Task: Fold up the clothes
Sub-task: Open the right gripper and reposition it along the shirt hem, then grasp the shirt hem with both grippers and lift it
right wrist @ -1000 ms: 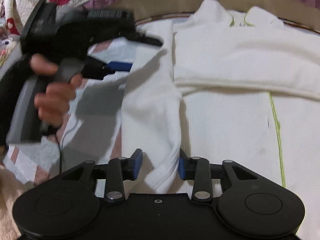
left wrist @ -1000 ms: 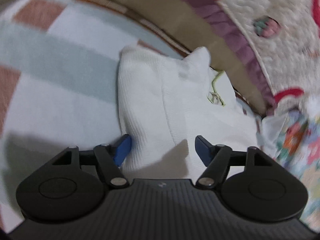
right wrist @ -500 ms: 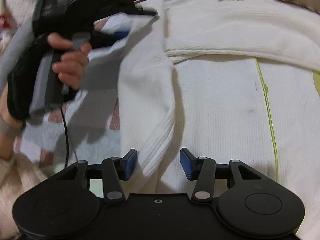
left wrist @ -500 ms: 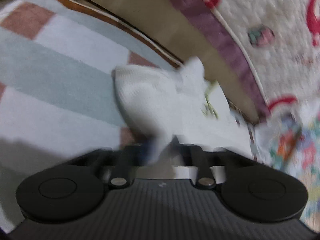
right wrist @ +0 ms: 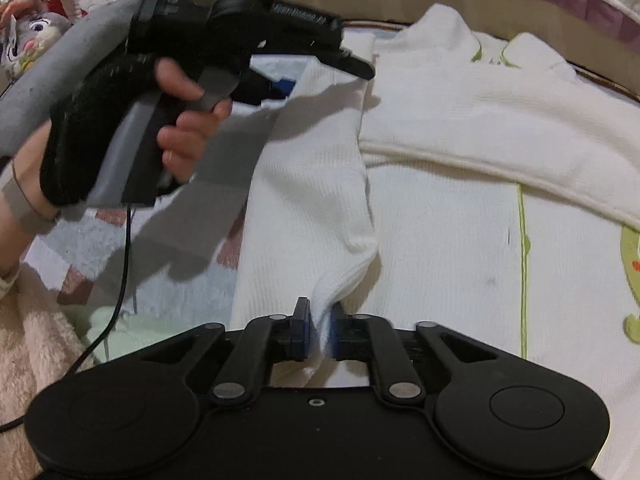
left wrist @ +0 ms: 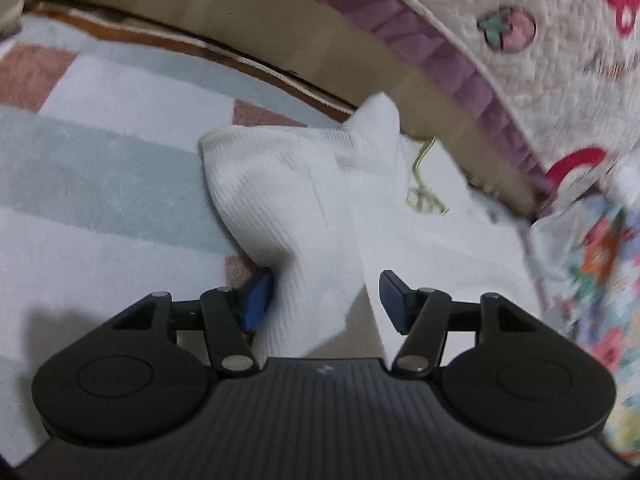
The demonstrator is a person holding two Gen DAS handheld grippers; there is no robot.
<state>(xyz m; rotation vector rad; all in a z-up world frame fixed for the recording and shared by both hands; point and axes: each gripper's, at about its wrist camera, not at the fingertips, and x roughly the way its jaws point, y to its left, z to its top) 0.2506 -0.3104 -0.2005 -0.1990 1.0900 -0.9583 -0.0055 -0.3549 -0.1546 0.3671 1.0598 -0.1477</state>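
A white ribbed top point(right wrist: 460, 248) with lime-green stitching lies flat on a pastel checked blanket point(right wrist: 180, 288), one sleeve folded across its chest. My right gripper point(right wrist: 320, 334) is shut on a raised fold of the top's left side, near the hem. In the left wrist view the shoulder of the white top point(left wrist: 280, 200) bunches up between the fingers of my left gripper point(left wrist: 326, 300), which stands open; its left pad touches the cloth. The right wrist view shows the left gripper point(right wrist: 320, 78) in a hand point(right wrist: 188, 120) at that shoulder.
A tan bed edge point(left wrist: 280, 36) and a quilt point(left wrist: 540, 60) with red and strawberry prints run along the far side. Floral fabric point(left wrist: 596, 264) lies at the right. A soft toy point(right wrist: 36, 28) sits at far left, and a black cable point(right wrist: 120, 280) hangs from the left gripper.
My right gripper opened, then shut on the fold of the top's side. My left gripper pinched the shoulder cloth half a second ago and now stands open again.
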